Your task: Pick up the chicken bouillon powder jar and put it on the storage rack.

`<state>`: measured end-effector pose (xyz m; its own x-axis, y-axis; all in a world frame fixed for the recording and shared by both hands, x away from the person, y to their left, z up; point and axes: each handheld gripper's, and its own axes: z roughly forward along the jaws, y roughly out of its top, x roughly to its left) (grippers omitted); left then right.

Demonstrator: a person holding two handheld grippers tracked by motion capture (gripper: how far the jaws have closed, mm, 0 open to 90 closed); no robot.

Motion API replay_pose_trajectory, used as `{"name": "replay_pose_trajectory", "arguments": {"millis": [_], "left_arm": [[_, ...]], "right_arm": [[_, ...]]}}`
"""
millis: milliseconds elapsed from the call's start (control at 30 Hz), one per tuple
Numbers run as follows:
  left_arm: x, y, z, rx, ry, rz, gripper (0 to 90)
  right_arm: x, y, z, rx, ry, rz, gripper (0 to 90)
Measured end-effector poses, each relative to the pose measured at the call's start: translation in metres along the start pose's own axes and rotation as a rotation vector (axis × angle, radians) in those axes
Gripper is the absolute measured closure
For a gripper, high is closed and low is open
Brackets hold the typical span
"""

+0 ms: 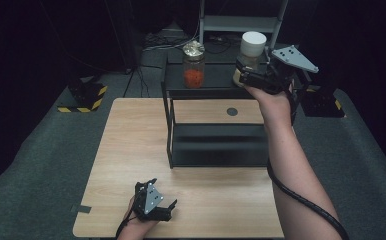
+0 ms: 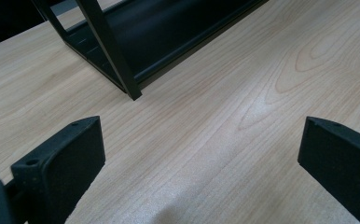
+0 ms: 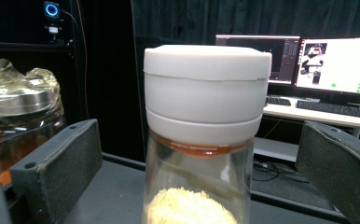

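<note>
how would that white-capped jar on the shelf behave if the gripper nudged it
The white-capped jar looks tall and narrow, so a high push would probably tip it. Its clear walls look like glass: likely slippery and breakable. It seems only part full, so fairly light.

clear glass jar point(image 3: 197, 182) – matt white lid point(image 3: 207, 93) – pale wood table point(image 2: 225, 140).

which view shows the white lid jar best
The right gripper view: the white-lidded jar stands close up between the open fingers of the right gripper, with its lid, glass and pale contents clear. The high view has it small on the black shelf, partly behind that gripper. The left gripper view looks at the table.
</note>
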<state>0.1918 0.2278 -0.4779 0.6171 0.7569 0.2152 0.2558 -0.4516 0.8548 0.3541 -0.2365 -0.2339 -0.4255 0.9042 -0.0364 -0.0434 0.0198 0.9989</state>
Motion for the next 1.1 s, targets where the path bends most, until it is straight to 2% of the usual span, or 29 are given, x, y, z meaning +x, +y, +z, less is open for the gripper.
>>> {"name": "replay_pose_trajectory", "arguments": {"millis": [333,667,900,1100], "left_arm": [[-0.002,0.001,0.000,0.004,0.003,0.015,0.9],[-0.001,0.001,0.001,0.007,0.001,0.013,0.9],[-0.002,0.002,0.001,0.008,0.000,0.014,0.9],[-0.002,0.002,0.001,0.008,0.001,0.019,0.9]], "right_arm": [[0.000,-0.008,-0.017,-0.016,0.012,-0.004,0.0],[0.001,-0.012,-0.032,-0.025,0.025,-0.010,0.0],[0.006,-0.017,-0.044,-0.014,0.030,-0.025,0.0],[0.010,-0.028,-0.055,-0.015,0.026,-0.048,0.0]]}}
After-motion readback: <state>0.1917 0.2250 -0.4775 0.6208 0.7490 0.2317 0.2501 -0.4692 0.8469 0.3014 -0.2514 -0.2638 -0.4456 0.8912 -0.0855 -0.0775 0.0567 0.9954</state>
